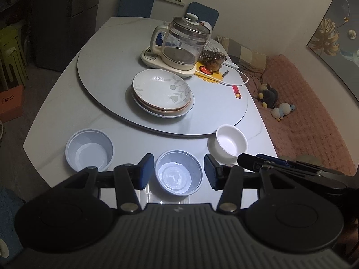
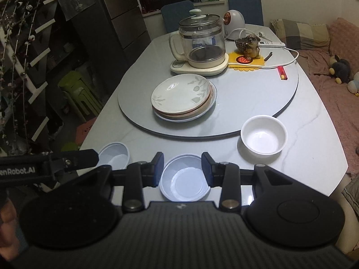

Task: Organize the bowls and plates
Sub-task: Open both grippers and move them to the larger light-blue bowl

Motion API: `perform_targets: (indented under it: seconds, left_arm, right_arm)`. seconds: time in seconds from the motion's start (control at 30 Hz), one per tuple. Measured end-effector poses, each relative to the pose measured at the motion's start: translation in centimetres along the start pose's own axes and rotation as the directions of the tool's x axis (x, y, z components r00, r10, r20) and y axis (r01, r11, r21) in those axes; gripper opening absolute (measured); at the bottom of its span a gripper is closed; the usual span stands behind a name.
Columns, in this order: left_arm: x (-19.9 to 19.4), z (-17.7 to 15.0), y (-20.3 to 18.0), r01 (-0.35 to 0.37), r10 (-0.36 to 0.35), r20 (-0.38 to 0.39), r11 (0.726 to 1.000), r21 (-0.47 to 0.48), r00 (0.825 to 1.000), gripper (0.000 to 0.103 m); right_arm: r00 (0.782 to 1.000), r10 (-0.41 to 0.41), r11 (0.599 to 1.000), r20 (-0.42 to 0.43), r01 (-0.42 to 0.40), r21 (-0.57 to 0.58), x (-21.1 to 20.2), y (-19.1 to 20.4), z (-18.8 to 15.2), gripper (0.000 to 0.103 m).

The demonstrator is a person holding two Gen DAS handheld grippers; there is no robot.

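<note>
Both grippers hang over the table [image 1: 56, 103], jaws parted and empty — left gripper [image 1: 178, 171] wider than right gripper [image 2: 182, 170]. Three bowls sit near the edge — middle bowl [image 1: 178, 176] below both; plates [image 1: 161, 93] stacked on the turntable [image 1: 107, 71].

1. Left wrist cam sits above the table's near edge, angled down toward the glass kettle [image 1: 182, 42].
2. Right wrist cam, same deal, kettle [image 2: 202, 42] dead ahead.
3. Both share it.
</note>
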State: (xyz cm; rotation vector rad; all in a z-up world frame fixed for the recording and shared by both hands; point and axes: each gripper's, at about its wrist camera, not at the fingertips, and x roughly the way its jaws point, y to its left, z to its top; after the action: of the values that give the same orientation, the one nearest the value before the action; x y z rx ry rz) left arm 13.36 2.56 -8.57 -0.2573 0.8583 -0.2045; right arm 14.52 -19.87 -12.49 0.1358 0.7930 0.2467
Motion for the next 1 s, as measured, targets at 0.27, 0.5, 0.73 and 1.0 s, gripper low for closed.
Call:
perform_targets:
  seconds: [0.27,0.5,0.73,1.0]
  left_arm:
    - [-2.8,-2.2,2.0,-0.033,0.033,0.012,0.999,-0.017,0.999,0.055]
    - [-4.9,-3.4,3.8,-0.072,0.073,0.052,0.997,-0.009,0.996,0.078]
    - [-6.3,-4.1,7.5,-0.146,0.152,0.060,0.986,-0.085,0.987,0.084]
    - [-6.4,-4.9,10.4,-0.163,0.174,0.053,0.974,-0.158,0.983,0.084]
  right_arm:
    - [1.000,0.020,1.000,0.022,-0.020,-0.016,-1.1,1.9,-1.4,0.040]
    - [0.998,0.055,0.997,0.005,-0.055,-0.059,-0.5,4.3,-2.1,0.067]
    - [0.998,0.054,0.997,-0.021,-0.055,-0.063,0.7,6.2,-2.3,0.087]
    - [0.994,0.106,0.987,-0.039,-0.110,-0.117,1.5,8.8,-2.1,0.087]
